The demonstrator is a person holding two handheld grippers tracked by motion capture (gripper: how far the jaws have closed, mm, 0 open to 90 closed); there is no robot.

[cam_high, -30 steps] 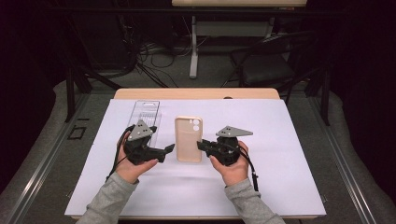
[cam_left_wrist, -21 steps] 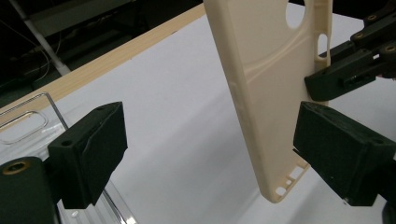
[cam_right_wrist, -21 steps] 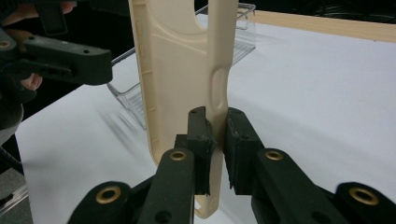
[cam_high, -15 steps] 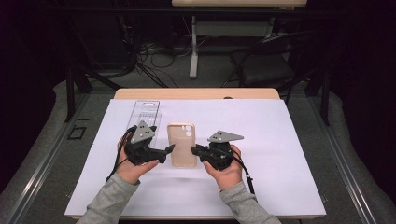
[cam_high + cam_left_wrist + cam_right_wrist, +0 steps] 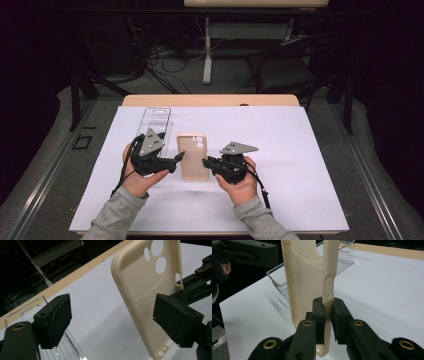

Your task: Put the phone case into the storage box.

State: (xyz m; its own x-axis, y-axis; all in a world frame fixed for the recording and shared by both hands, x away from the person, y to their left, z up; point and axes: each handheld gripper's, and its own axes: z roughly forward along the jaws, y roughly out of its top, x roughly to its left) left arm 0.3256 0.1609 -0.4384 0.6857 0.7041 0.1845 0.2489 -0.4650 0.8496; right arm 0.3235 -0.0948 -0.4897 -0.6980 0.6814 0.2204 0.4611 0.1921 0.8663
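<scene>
Phone case [image 5: 193, 156]: it sits mid-table on the white sheet [image 5: 300, 150], between your two hands, its hollow side showing in the gripper views, so the rim is there to pinch.

Right gripper [image 5: 207, 163]: you have it clenched on the case's side wall; the right gripper view shows the wall [image 5: 328, 290] squeezed between both pads, which is what keeps the case propped up.

Left gripper [image 5: 178, 157]: your jaws stand wide apart and have just been closing a little. In the left gripper view the case [image 5: 147, 295] lies between them with neither pad pressing, so this hand grips nothing yet.

Why the pairing: one hand steadies while the other lines up on the opposite rim, likely to share the hold.

Clear tray [image 5: 156, 120]: it lies behind your left hand, just apart from the case, probably where the case belongs.
</scene>
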